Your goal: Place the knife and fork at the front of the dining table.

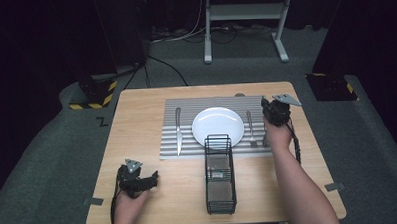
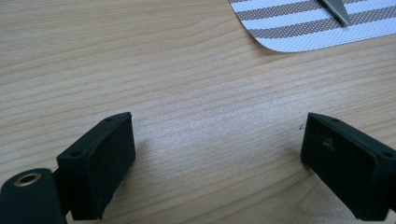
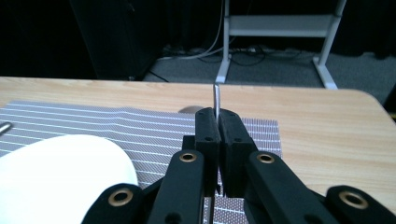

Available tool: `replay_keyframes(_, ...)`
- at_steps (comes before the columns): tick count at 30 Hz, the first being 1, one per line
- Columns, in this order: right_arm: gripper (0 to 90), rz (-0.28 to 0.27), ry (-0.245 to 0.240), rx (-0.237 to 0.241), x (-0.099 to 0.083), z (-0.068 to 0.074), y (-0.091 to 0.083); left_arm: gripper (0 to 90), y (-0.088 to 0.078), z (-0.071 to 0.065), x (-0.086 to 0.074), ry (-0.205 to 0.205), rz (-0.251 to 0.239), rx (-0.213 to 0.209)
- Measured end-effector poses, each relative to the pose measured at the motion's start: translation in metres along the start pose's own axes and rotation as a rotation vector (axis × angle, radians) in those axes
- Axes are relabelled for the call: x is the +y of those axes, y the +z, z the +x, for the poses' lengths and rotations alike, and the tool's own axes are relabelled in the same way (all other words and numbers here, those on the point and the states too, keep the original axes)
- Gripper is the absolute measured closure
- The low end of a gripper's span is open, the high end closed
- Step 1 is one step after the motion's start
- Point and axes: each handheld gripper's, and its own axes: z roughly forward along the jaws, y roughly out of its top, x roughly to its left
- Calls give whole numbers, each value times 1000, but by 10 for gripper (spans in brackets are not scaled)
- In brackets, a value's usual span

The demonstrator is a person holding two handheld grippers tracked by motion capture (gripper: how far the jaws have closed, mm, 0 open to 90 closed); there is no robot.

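At a wooden table (image 1: pixel 137 139) laid with a striped placemat (image 1: pixel 187 142), the right gripper (image 3: pixel 218 122) stands pinched tight on a thin metal utensil handle (image 3: pixel 216 97), probably a spoon, at the mat's right edge beside the fork (image 1: pixel 250 127) and white plate (image 1: pixel 218 125). In the high view a small grey shape at the mat's far edge may be its other end, so its bowl cannot be told. The left gripper (image 2: pixel 215 154) sits low over bare wood near the mat's corner, jaws spread wide and empty. To set the piece well, it should likely be lowered parallel to the fork, kept level, then released. The high view alone reveals the knife (image 1: pixel 178 130) and wire basket (image 1: pixel 219 174); the right gripper view gives the grip.
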Motion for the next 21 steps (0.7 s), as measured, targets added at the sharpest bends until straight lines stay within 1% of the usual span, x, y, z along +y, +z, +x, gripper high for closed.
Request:
replay_keyframes(3, 870, 16, 20, -6, -3, -2, 9, 100, 0, 0, 0, 0, 0, 0)
replay_keyframes(7, 869, 43, 25, -5, -6, -2, 20, 100, 0, 0, 0, -1, 0, 0)
replay_keyframes(9, 868, 45, 19, -9, -8, -2, 25, 100, 0, 0, 0, 0, 0, 0)
replay_keyframes(10, 868, 49, 27, -11, -9, -2, 27, 100, 0, 0, 0, 0, 0, 1)
replay_keyframes(14, 866, 94, 35, -18, -13, -4, 37, 101, 0, 0, 0, -2, -1, 2)
replay_keyframes(16, 867, 100, 44, -19, -12, -5, 39, 101, 0, 0, 0, -1, -1, 5)
replay_keyframes(21, 866, 114, 43, -25, -11, -6, 42, 102, 0, 0, 0, -1, -1, 6)
